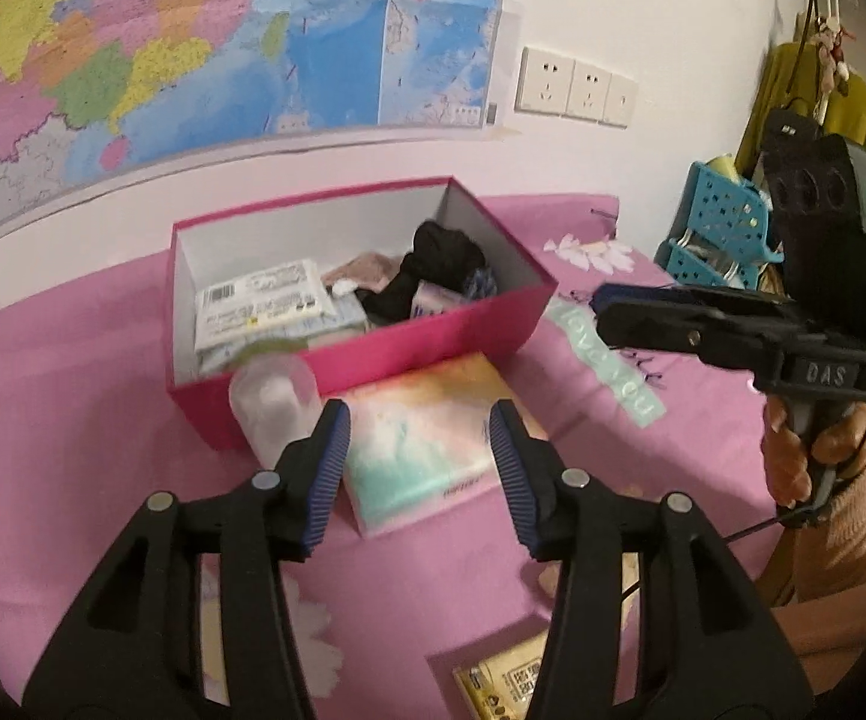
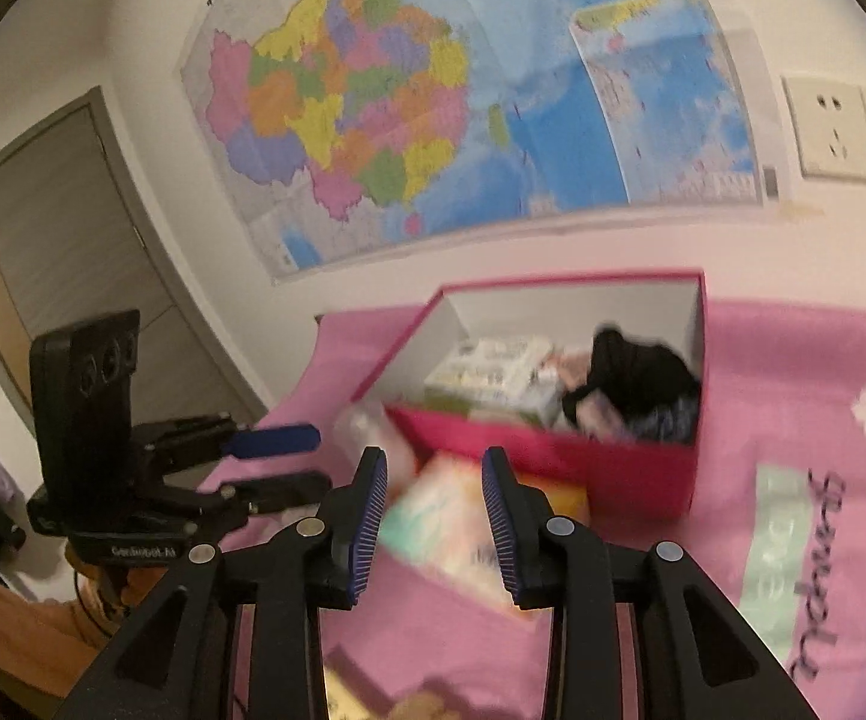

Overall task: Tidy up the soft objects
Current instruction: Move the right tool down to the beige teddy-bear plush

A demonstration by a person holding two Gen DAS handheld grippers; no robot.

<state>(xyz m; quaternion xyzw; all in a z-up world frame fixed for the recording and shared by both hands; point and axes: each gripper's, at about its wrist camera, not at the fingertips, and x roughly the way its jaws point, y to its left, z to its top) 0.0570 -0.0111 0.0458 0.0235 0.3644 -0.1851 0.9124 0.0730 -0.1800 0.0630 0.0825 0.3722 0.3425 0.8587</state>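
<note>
left hand-held gripper (image 1: 420,420) wide open, empty, hovering above pastel tissue pack (image 1: 421,438) lying on the pink cloth (image 1: 103,420) just in front of the magenta box (image 1: 373,354). right hand-held gripper (image 2: 434,468) also open, nothing held. box holds black fabric (image 1: 442,264) and white packets (image 1: 259,300). clear bottle (image 1: 274,402) touches box front.

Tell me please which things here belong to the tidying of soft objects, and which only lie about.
Belong to the job:
pink box
black cloth inside it
pastel tissue pack
left gripper
right gripper

Only lying about:
wall map
wall sockets
blue basket
clear bottle
</note>
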